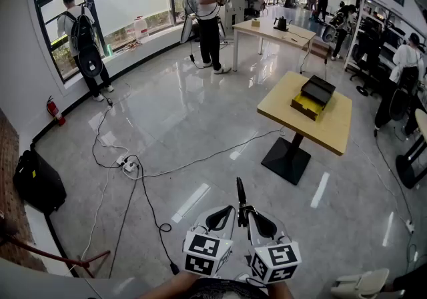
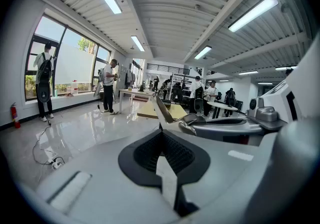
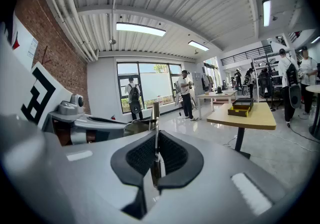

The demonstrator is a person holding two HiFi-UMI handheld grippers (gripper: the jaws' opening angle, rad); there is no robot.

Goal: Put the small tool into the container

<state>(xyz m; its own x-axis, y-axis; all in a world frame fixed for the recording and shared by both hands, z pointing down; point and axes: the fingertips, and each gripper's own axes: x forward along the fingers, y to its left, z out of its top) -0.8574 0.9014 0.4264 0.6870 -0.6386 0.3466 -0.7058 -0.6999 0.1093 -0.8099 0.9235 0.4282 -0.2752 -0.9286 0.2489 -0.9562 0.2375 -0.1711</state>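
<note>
My right gripper (image 1: 247,212) is shut on the small tool (image 1: 240,192), a thin dark blade that sticks up past its jaws. In the right gripper view the tool (image 3: 155,113) rises from between the closed pads of the right gripper (image 3: 156,140). My left gripper (image 1: 229,211) sits close beside it, jaws together with nothing in them; the left gripper view shows its jaws (image 2: 162,140) with the tool (image 2: 161,110) just beyond. The container (image 1: 312,97), a yellow-and-black box, lies far ahead on a wooden table (image 1: 337,132), and shows again as the container (image 3: 242,105).
Cables and a power strip (image 1: 128,166) trail across the glossy floor at left. A black bag (image 1: 37,181) and a fire extinguisher (image 1: 52,109) stand by the left wall. Two persons stand near the windows; others are at the far right. A second table (image 1: 273,31) stands further back.
</note>
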